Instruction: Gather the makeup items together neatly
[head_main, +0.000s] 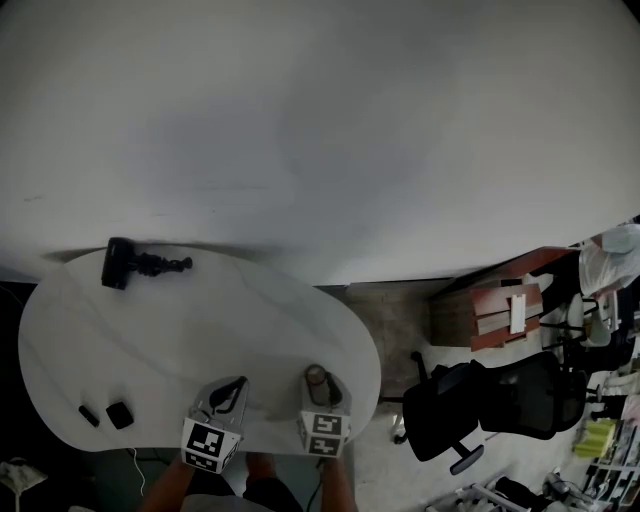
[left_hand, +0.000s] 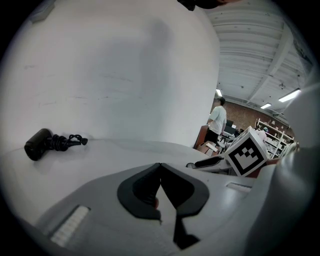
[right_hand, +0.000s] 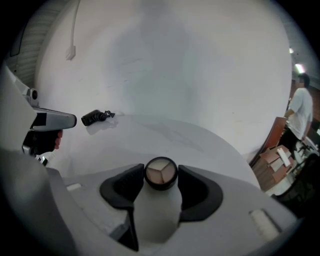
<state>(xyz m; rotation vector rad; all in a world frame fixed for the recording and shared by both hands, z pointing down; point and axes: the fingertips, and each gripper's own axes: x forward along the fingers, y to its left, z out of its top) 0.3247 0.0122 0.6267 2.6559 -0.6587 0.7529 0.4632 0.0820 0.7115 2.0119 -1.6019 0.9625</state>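
A round compact (right_hand: 160, 173) with tan pans sits between the pads of my right gripper (right_hand: 160, 176), which is shut on it near the front edge of the white oval table (head_main: 270, 320); the compact also shows in the head view (head_main: 316, 378). My left gripper (head_main: 232, 392) is beside it on the left, its black jaw tips meeting with nothing between them (left_hand: 160, 167). A black cylinder with a coiled black piece (head_main: 130, 266) lies at the far left of the table (left_hand: 40, 144) (right_hand: 93, 117). Two small black items (head_main: 120, 414) lie at the front left.
A black office chair (head_main: 500, 400) and a brown cabinet (head_main: 500, 312) stand to the right of the table. A plain white wall rises behind it. A person in a white shirt (left_hand: 218, 120) stands far off on the right.
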